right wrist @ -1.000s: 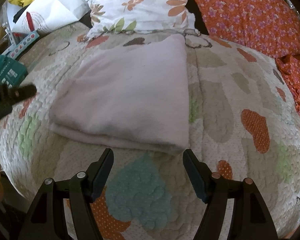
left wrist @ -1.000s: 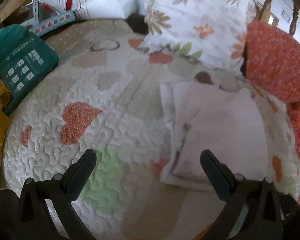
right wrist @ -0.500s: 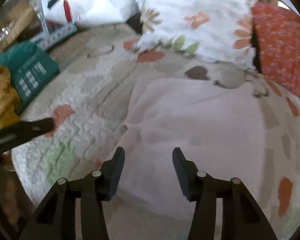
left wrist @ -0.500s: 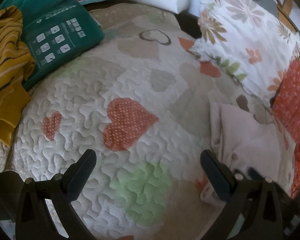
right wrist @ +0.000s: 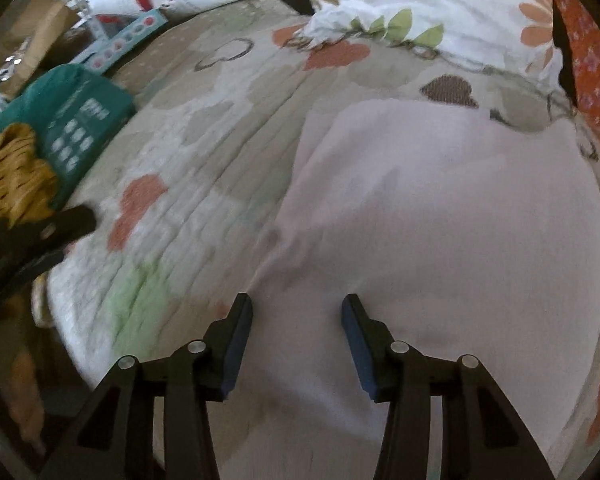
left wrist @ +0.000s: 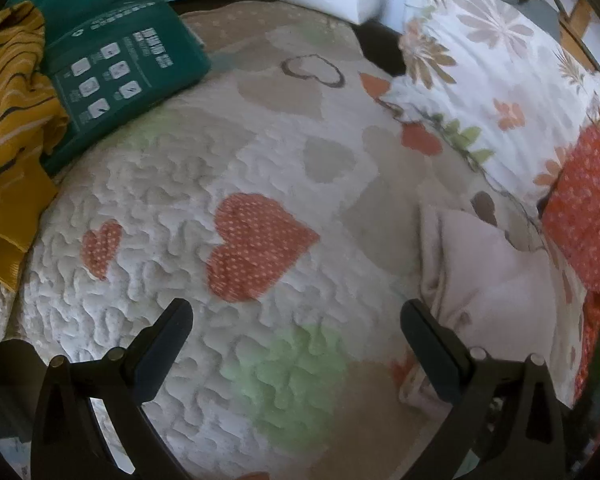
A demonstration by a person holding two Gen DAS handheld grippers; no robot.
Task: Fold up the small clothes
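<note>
While the right gripper hangs low over the pale pink folded garment, its black jaws stand partly spread with pink cloth showing in the gap; whether the pads press on it, I cannot tell. The left gripper is spread wide over bare quilt, holding nothing. The pink piece lies on the white quilted bedspread with hearts, just below the floral pillow, already doubled into a neat rectangle with layered edges (so its folding looks mostly finished, I'd judge). Off at the bed's left edge a mustard-yellow striped garment sits crumpled beside a teal plastic package, seemingly not yet folded, so there is probably work left.
</note>
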